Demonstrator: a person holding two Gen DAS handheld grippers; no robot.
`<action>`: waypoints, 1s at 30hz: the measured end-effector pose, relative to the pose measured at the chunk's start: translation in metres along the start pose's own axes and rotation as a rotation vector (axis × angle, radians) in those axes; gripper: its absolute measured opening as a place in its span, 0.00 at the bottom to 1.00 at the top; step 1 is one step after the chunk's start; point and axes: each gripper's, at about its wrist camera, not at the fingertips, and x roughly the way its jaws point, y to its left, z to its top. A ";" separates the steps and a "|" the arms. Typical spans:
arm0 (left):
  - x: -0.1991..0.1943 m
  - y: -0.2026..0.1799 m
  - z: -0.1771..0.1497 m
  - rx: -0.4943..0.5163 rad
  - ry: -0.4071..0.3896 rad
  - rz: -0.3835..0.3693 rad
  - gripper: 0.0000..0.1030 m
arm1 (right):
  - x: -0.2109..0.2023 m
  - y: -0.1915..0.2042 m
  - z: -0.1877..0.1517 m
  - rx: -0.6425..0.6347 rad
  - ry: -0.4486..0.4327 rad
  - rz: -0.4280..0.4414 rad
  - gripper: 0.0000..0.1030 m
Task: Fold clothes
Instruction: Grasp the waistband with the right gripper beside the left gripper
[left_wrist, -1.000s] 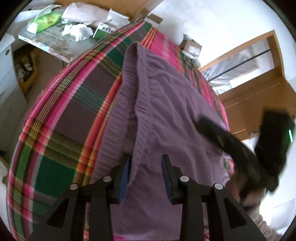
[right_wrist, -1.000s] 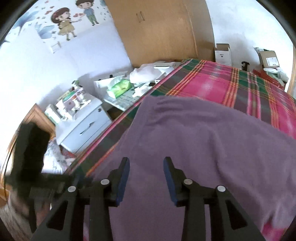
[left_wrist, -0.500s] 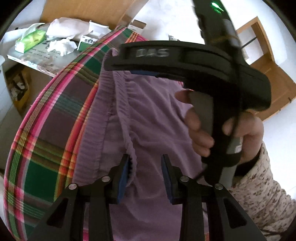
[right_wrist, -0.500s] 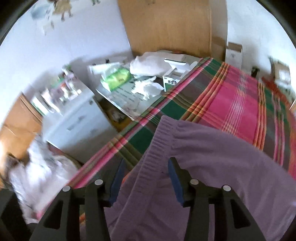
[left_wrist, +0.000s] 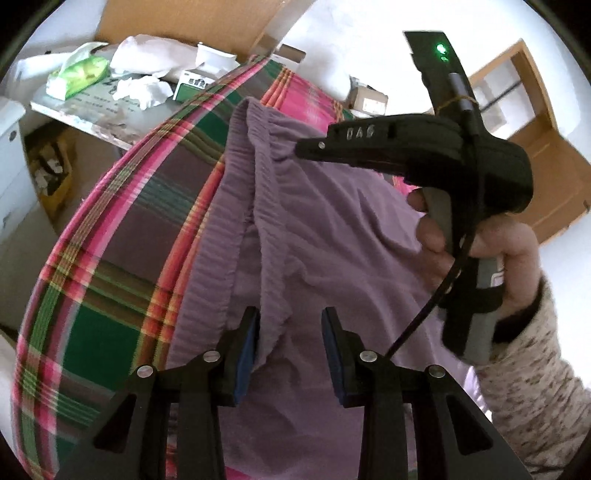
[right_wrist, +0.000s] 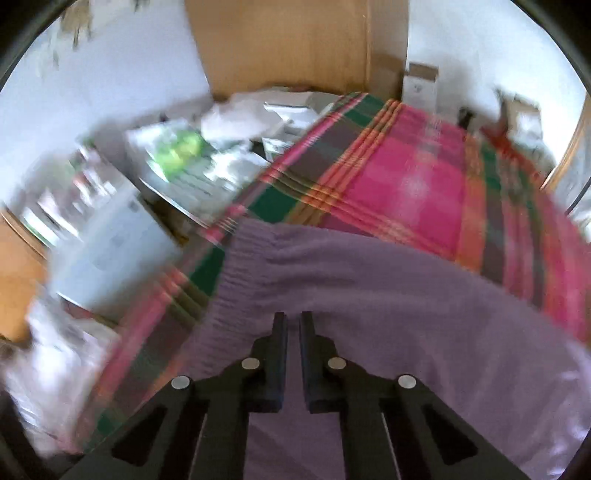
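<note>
Purple garment (left_wrist: 332, 229) lies spread on the plaid blanket (left_wrist: 122, 236), its ribbed waistband toward the blanket's edge. Your left gripper (left_wrist: 290, 332) is released, jaws wide, a fold of the waistband between them. Your right gripper (right_wrist: 292, 328) has jaws almost together over the fabric; the blurred frame doesn't show whether cloth is pinched.

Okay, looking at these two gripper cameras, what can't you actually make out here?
- Right wrist view: bedside clutter smeared by motion blur.
- Right gripper: narrow jaw gap, any pinched cloth of the purple garment indiscernible.
- Left wrist view: garment's far side hidden behind the person's hand.
</note>
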 end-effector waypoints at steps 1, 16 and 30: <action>0.001 -0.003 0.001 0.004 0.001 -0.014 0.33 | -0.002 0.001 0.001 0.019 -0.002 0.040 0.10; -0.004 -0.020 -0.007 0.065 -0.018 -0.036 0.33 | 0.003 0.050 -0.021 -0.259 0.033 -0.207 0.37; -0.005 -0.006 -0.002 0.071 -0.005 0.094 0.26 | 0.006 0.033 -0.008 -0.128 0.024 -0.034 0.03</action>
